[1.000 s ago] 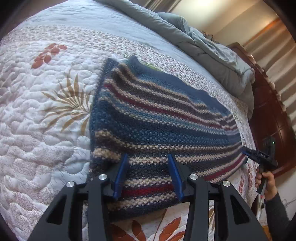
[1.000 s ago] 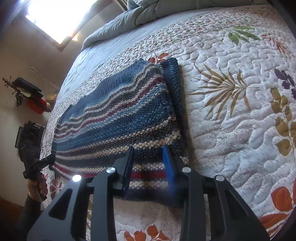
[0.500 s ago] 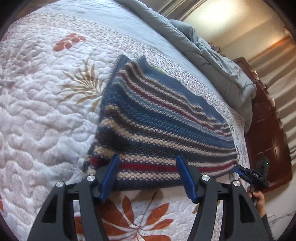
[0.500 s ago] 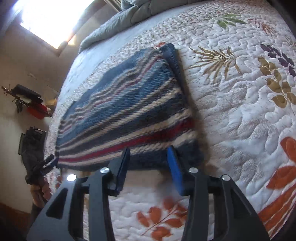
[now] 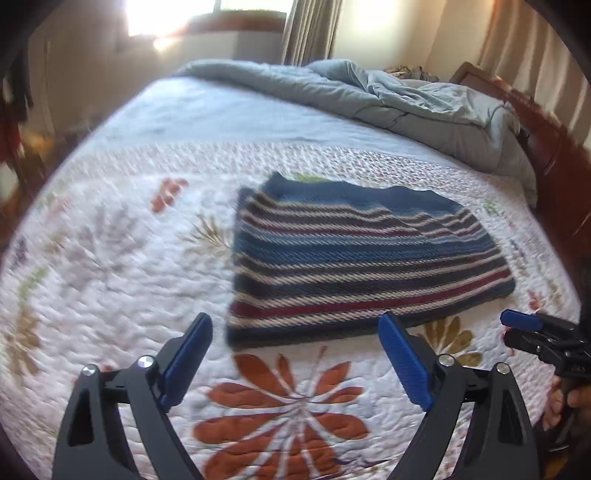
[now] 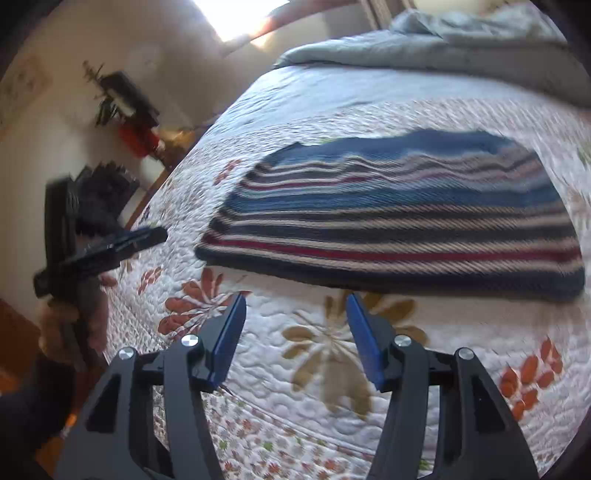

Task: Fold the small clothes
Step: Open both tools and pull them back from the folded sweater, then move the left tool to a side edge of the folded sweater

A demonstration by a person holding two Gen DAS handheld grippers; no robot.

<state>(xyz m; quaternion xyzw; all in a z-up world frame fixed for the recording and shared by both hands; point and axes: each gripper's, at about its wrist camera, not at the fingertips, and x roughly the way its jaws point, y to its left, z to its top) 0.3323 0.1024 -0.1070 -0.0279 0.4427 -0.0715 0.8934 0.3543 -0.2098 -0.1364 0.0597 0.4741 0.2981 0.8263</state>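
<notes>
While both grippers, left and right, hang spread and empty just short of it, the folded sweater lies on the quilt; thick, floppy knit, probably best pinched at its near corners.

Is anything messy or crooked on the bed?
The striped knit sweater lies folded flat and tidy on the floral quilt. Only the gray comforter looks messy, bunched in a rumpled heap at the bed's far end. Both grippers are open and hold nothing.

Sunlit window behind the bed; grey duvet bunched along its far edge, beside curtains.
</notes>
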